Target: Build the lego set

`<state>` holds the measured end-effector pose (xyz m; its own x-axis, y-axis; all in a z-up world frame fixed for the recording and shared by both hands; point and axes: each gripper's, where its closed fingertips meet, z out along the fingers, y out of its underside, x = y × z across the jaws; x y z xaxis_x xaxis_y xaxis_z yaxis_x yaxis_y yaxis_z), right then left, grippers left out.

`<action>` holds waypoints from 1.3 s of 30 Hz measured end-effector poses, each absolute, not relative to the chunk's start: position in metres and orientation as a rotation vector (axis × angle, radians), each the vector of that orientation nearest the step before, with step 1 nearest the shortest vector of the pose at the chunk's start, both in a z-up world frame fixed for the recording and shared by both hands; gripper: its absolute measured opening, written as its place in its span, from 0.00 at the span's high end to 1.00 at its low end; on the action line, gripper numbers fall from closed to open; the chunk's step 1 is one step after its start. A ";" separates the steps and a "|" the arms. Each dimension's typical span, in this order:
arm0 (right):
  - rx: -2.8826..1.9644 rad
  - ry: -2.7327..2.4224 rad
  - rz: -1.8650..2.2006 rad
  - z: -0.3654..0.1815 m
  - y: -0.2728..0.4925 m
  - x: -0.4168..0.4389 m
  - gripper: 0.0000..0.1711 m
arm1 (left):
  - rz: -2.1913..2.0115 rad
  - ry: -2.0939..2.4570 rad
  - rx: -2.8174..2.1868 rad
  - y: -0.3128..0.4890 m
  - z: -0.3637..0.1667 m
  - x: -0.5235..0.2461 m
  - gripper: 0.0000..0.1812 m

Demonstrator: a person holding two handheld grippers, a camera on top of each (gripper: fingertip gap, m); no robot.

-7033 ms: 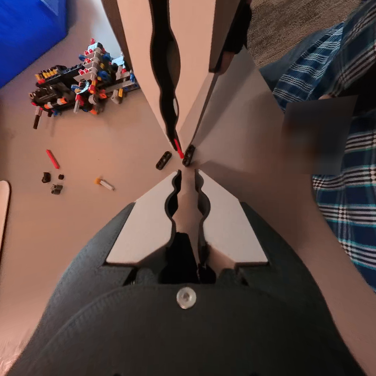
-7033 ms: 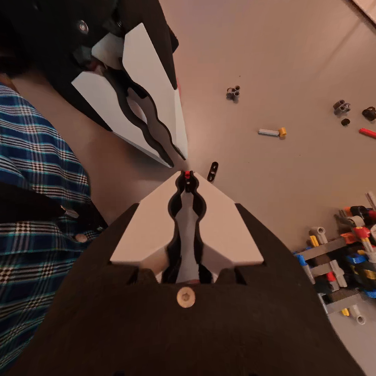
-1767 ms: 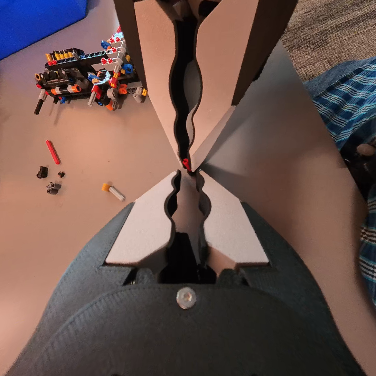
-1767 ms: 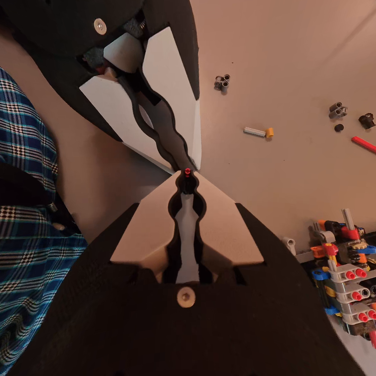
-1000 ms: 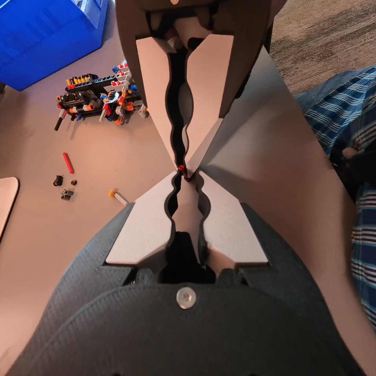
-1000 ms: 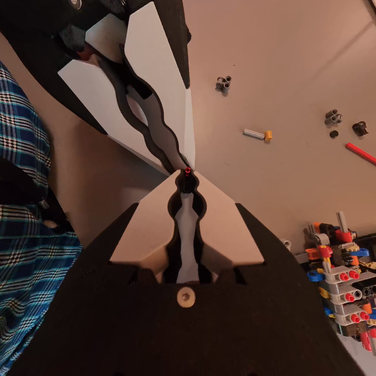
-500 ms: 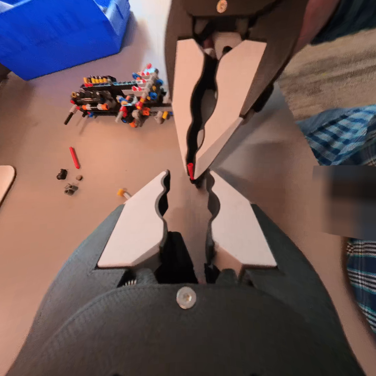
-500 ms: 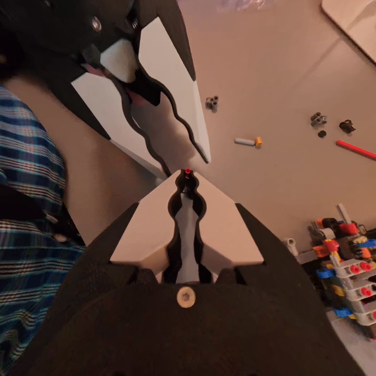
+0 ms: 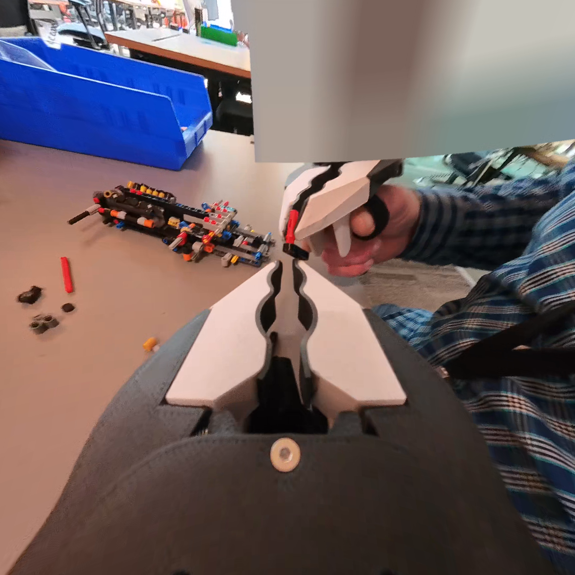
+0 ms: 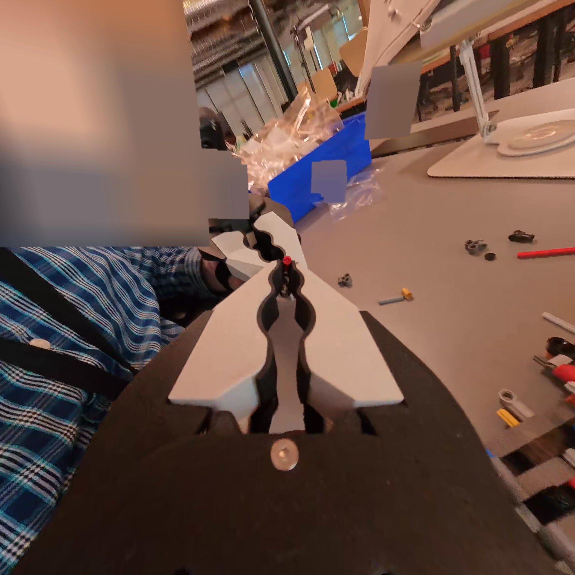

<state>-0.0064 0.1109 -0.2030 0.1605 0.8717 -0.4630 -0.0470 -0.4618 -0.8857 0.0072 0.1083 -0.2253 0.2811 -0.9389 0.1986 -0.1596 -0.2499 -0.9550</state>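
Right hand-held gripper (image 9: 291,239): clenched on a red axle (image 9: 291,224), held in the air above the surface (image 9: 124,311); in the right wrist view its tips (image 10: 287,268) meet around the red end.
Red axle: thin, stiff plastic rod, very light; it stands nearly upright between the pads, and a small black piece (image 9: 295,250) sits on its lower end.
Black piece: looks like a short connector pushed on the axle; how deep it sits I cannot tell.
Left hand-held gripper (image 9: 287,267): released, jaws a little apart and holding nothing; its tips are just below the black piece, not touching it.
Model (image 9: 174,221): the long half-built lego assembly lies on the surface, well apart from both grippers, near a blue bin (image 9: 93,105).
Loose parts: a second red axle (image 9: 66,274), some dark small pieces (image 9: 29,294) and a yellow-tipped pin (image 9: 150,344) lie on the surface.
Handling: smooth hard plastic, so the axle may slip or turn in the pads if it is pushed sideways; it is not fragile, but small enough to drop and roll away.
Where to hold: I judge the axle is best gripped at its middle, across the ridges, and the black piece by its flat sides, so the push goes straight along the axle.
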 end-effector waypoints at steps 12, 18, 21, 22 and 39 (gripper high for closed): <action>-1.500 -0.757 1.487 -0.185 0.105 -0.005 1.00 | -1.427 0.894 -1.573 0.097 -0.206 0.008 0.89; -1.484 -0.743 1.494 -0.185 0.104 -0.005 0.99 | -1.641 0.805 -1.523 0.094 -0.195 0.004 0.83; -1.480 -0.747 1.498 -0.186 0.102 -0.007 0.99 | -1.627 0.787 -1.524 0.095 -0.196 0.005 0.89; -1.480 -0.745 1.498 -0.186 0.102 -0.008 0.99 | -1.620 0.781 -1.522 0.096 -0.196 0.005 0.93; -1.600 -1.080 1.224 -0.202 0.091 -0.003 0.98 | -1.192 1.142 -1.483 0.088 -0.212 0.005 0.97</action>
<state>-0.0033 0.0909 -0.2016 0.1557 0.9520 -0.2634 0.1436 -0.2857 -0.9475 0.0047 0.0876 -0.2117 0.1120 -0.9797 0.1660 -0.1238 -0.1795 -0.9759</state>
